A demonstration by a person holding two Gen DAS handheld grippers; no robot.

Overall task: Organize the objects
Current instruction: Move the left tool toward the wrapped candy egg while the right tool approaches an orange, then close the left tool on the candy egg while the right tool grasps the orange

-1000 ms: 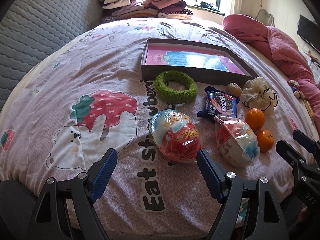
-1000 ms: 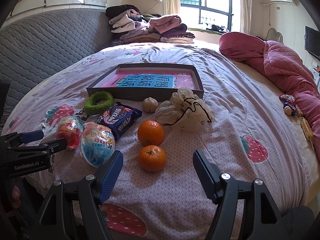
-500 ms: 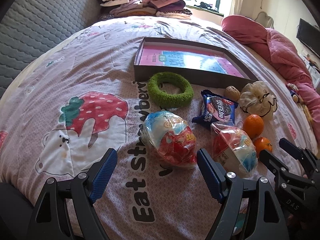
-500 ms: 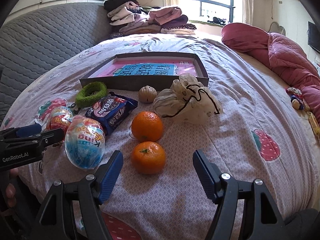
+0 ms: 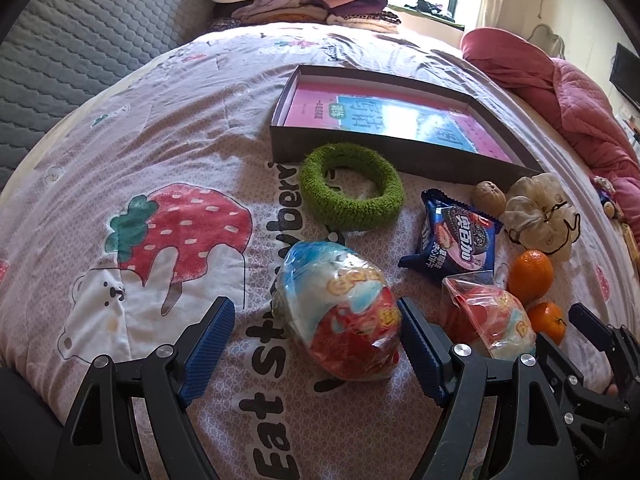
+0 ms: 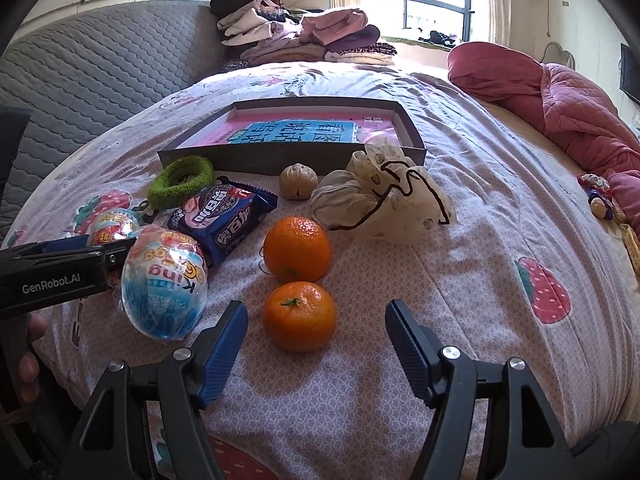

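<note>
On the bed [image 5: 168,128], the left gripper [image 5: 316,334] has its fingers wide apart, with a big wrapped toy egg [image 5: 340,312] lying between them, close to the right finger. Next comes a second wrapped egg [image 6: 166,284], with a green fuzzy ring [image 6: 182,178] and a blue cookie pack [image 6: 222,216] behind it. Then the right gripper [image 6: 316,334] has its fingers wide apart around the near orange [image 6: 299,316], not touching it. Another orange [image 6: 298,249] sits just behind. The flat box [image 6: 292,156] lies farther back.
</note>
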